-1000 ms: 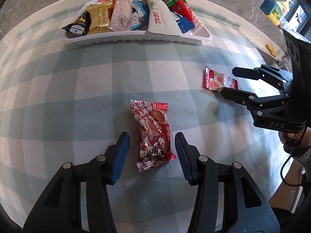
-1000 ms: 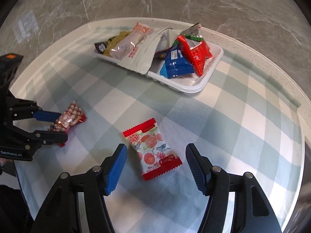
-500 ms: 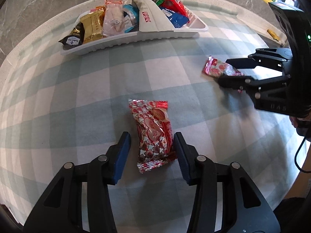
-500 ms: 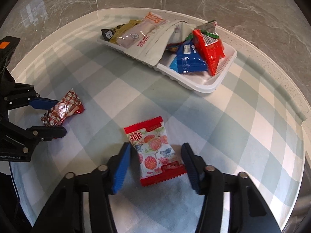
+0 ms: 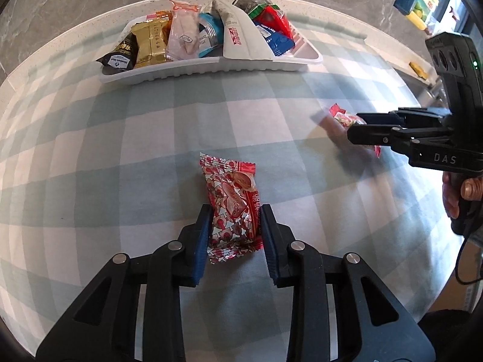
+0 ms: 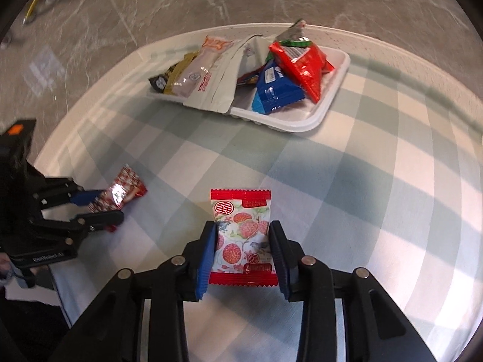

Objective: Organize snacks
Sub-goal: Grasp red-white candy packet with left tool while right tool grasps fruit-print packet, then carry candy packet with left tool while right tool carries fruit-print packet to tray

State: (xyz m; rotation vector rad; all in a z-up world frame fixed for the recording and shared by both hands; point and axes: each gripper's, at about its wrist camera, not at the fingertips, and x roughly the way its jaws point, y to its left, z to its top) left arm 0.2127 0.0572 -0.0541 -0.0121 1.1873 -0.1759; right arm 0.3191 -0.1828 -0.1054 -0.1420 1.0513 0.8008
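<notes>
My left gripper (image 5: 235, 231) is shut on a red and silver heart-print snack packet (image 5: 232, 205), its blue pads pressing both sides. My right gripper (image 6: 243, 253) is shut on a white fruit-print packet with red ends (image 6: 243, 236), held above the cloth. A white two-part tray (image 5: 211, 66) at the far side of the table holds several snack packets, among them a gold one (image 5: 151, 43) and a red one (image 6: 302, 63). Each gripper shows in the other's view, the right one (image 5: 353, 126) with its packet and the left one (image 6: 102, 208) with its packet.
The round table carries a pale green and white checked cloth (image 5: 151, 138). A marble-patterned floor (image 6: 151, 6) lies beyond the table edge. The person's hand (image 5: 459, 193) holds the right gripper at the right edge.
Both grippers have closed from open onto their packets. The right gripper has lifted its packet and turned it straight; the view blurs with motion.
</notes>
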